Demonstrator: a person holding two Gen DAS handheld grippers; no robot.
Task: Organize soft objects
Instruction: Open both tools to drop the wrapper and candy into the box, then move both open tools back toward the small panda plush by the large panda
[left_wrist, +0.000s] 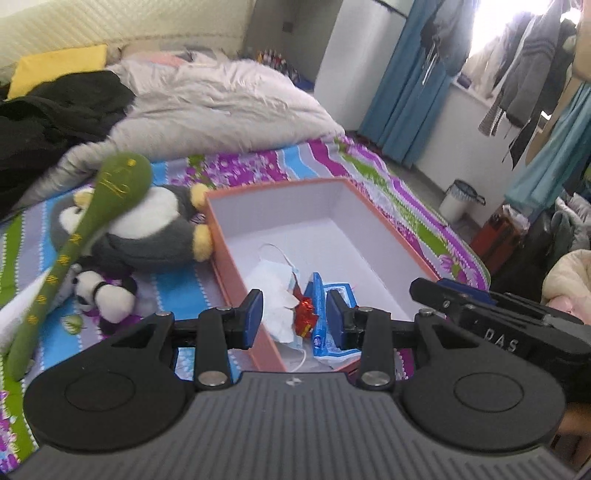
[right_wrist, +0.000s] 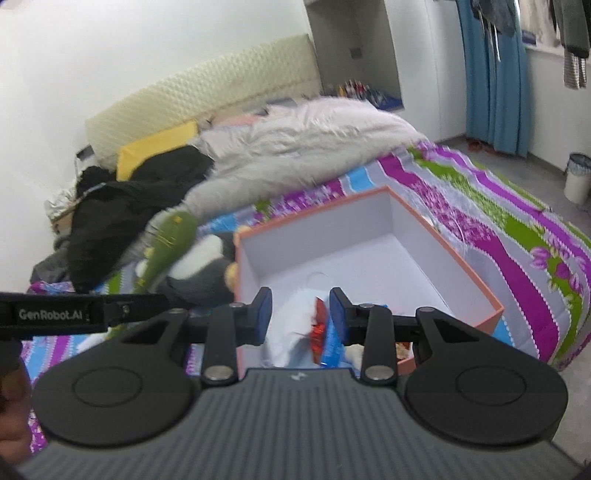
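Both the left tool (left_wrist: 295, 319) and the right tool (right_wrist: 300, 317) are held part-open and empty above the orange box (left_wrist: 236, 258). A face mask (left_wrist: 273, 291) and wrappers are seen inside the box; plush toys (left_wrist: 147, 229) are laid just left of it.

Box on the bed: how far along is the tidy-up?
Done: the box already holds a face mask and wrappers. In hand: nothing; both jaws stand open, empty. Left: the penguin toy, panda toy and green plush stick lie beside it on the bedspread.
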